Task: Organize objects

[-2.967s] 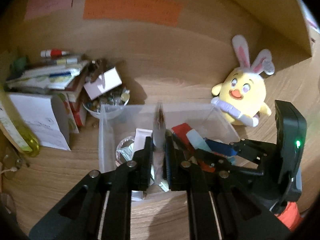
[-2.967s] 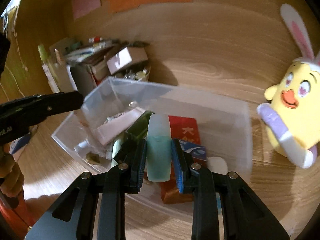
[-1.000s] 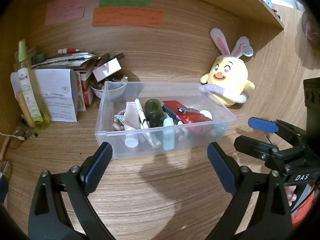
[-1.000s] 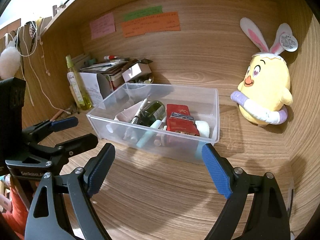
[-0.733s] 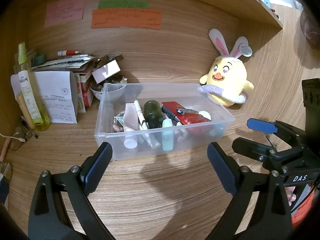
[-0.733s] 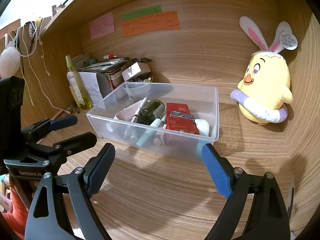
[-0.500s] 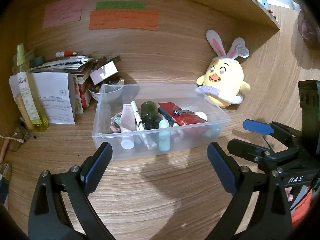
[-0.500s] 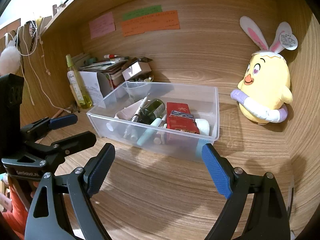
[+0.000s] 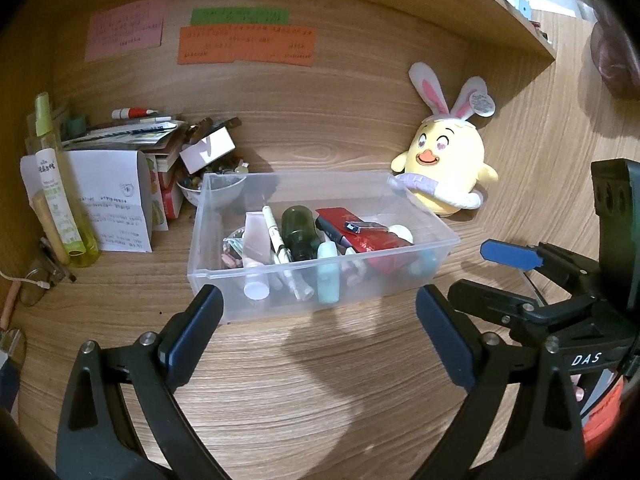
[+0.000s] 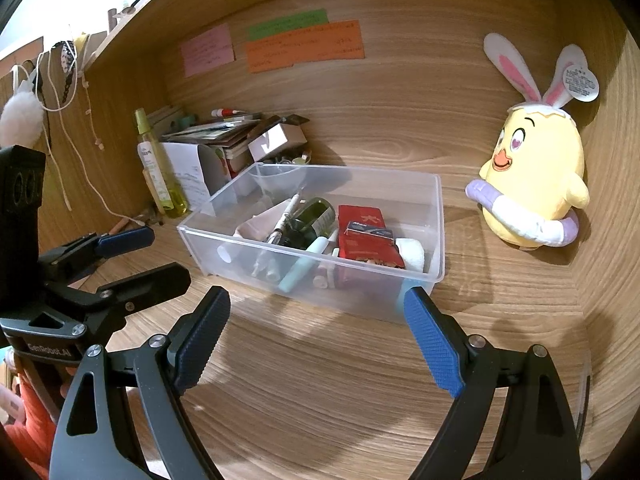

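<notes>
A clear plastic bin (image 9: pixel 432 252) (image 10: pixel 438 216) stands on the wooden desk. It holds a dark green bottle (image 9: pixel 298 232) (image 10: pixel 316 216), a white pen (image 9: pixel 274 232), a pale teal tube (image 9: pixel 328 270) (image 10: pixel 302 266), a red packet (image 9: pixel 360 232) (image 10: pixel 364 240), a white tube and other small items. My left gripper (image 9: pixel 320 328) is open and empty, held back in front of the bin. My right gripper (image 10: pixel 316 332) is open and empty, also in front of the bin. Each gripper shows from the side in the other view.
A yellow bunny-eared plush chick (image 9: pixel 448 172) (image 10: pixel 532 184) stands right of the bin. A pile of papers, boxes and a small bowl (image 9: pixel 152 152) sits at the back left, with a yellow-green spray bottle (image 9: pixel 56 192) (image 10: pixel 156 168). Sticky notes (image 9: pixel 246 44) hang on the back wall.
Three seconds ago each gripper held an item over the bin: the left a pen, the right the teal tube. Both have let go, opened and drawn back. Over the last second they barely move.
</notes>
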The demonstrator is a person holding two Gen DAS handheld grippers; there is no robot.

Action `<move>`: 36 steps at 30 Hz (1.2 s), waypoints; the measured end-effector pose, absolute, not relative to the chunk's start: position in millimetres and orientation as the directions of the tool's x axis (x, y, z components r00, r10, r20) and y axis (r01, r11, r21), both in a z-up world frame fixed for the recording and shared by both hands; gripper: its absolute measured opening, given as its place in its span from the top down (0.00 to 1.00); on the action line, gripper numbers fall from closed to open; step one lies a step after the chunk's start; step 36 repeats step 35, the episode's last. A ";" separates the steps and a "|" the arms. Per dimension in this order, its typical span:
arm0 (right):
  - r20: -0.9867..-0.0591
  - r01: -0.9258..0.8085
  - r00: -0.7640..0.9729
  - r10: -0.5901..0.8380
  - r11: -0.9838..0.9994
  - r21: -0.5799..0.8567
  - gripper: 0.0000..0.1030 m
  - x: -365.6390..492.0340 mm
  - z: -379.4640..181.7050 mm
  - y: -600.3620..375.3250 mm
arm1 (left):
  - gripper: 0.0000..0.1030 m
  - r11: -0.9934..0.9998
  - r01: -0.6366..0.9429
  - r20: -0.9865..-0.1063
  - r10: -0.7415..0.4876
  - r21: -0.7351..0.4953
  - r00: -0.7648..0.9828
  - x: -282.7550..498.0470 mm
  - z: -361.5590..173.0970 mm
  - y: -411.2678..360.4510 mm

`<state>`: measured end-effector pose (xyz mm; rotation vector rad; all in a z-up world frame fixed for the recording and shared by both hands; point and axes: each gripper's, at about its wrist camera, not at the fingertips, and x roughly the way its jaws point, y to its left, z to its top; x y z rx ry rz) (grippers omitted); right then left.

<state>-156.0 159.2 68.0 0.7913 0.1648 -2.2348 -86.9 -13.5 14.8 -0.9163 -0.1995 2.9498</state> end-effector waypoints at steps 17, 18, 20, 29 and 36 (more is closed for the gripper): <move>-0.589 0.689 -0.526 -0.613 -0.713 0.128 0.15 -154.0 68.3 160.2 | 0.03 -0.989 -0.038 -0.553 0.110 -0.141 -0.826 -84.8 18.5 -12.7; -0.589 0.689 -0.526 -0.614 -0.713 0.127 0.15 -154.5 68.1 160.3 | 0.03 -0.989 -0.041 -0.553 0.114 -0.142 -0.825 -84.8 18.4 -12.9; -0.590 0.687 -0.526 -0.612 -0.715 0.128 0.15 -154.3 68.0 160.1 | 0.03 -0.989 -0.044 -0.551 0.116 -0.142 -0.827 -84.4 18.4 -12.1; -0.601 0.685 -0.514 -0.612 -0.715 0.141 0.15 -155.6 63.7 160.7 | 0.03 -0.990 -0.031 -0.549 0.101 -0.136 -0.830 -84.2 16.3 -14.2; -0.609 0.684 -0.507 -0.610 -0.715 0.146 0.15 -157.9 61.0 159.7 | 0.02 -0.988 -0.027 -0.557 0.108 -0.152 -0.823 -86.0 11.7 -18.7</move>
